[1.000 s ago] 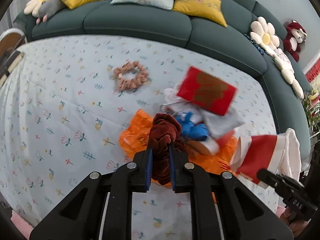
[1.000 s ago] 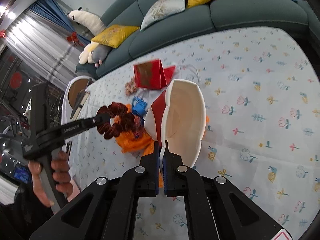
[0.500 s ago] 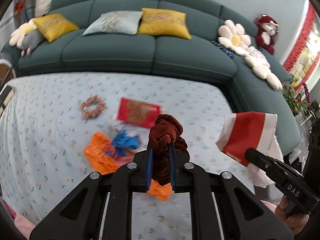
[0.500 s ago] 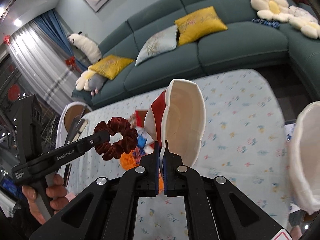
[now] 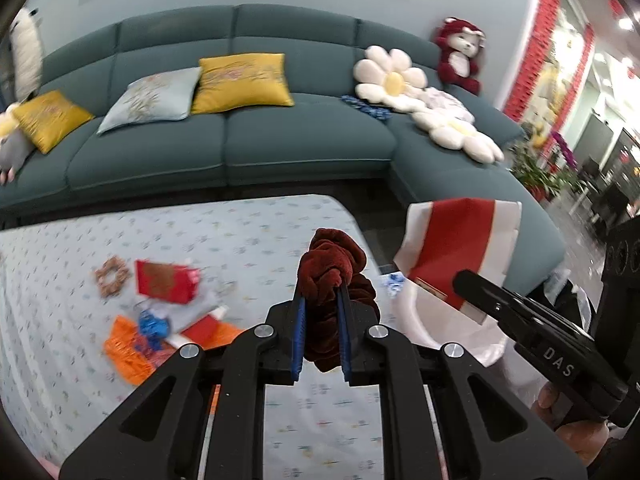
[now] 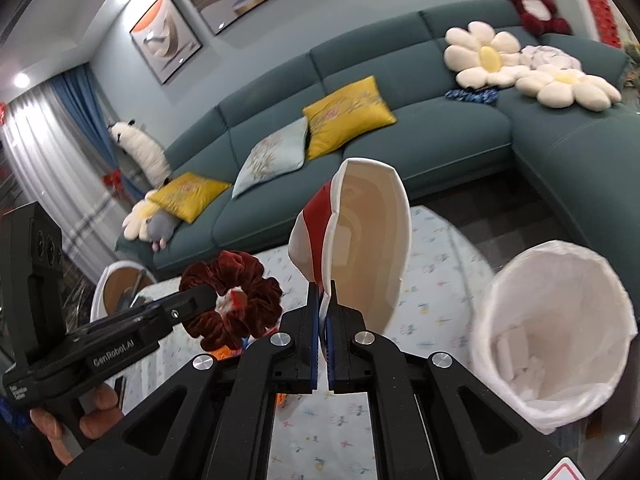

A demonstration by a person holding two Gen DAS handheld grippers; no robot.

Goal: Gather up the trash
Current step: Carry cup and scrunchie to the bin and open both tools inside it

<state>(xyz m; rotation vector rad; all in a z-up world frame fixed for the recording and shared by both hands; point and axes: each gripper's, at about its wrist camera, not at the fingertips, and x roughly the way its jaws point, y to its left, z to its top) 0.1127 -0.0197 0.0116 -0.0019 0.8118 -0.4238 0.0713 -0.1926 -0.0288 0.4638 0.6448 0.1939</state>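
The left gripper (image 5: 322,300) is squeezing a dark red velvet scrunchie (image 5: 334,280), and the scrunchie is hanging up in the air over the table (image 5: 260,232). The right gripper (image 6: 323,316) is pinching the rim of a squashed red and white paper cup (image 6: 360,240), with its jaws nearly touching. Both things are off the table and being carried, so this looks like the carrying step.

The bin with the white bag liner (image 6: 556,320) is standing low on the right, just past the table edge. Its mouth is open and some white scraps are lying inside. The next move is probably to bring each gripper over that open mouth and let go. The scrunchie is soft and floppy, so it may cling to the blue pads (image 5: 301,320). The cup is light and could bounce off the rim.

More trash is waiting on the table at the left: a pink scrunchie (image 5: 113,276), a red packet (image 5: 164,286), an orange wrapper (image 5: 128,350) and some blue bits (image 5: 152,324).

The table is wearing a pale cloth with tiny flowers. Behind it a big teal sofa (image 5: 224,148) is holding yellow cushions (image 5: 240,82), a pale blue cushion (image 5: 154,98), daisy pillows (image 5: 390,78) and a red teddy (image 5: 460,54). Pictures (image 6: 168,36) are hanging on the wall.
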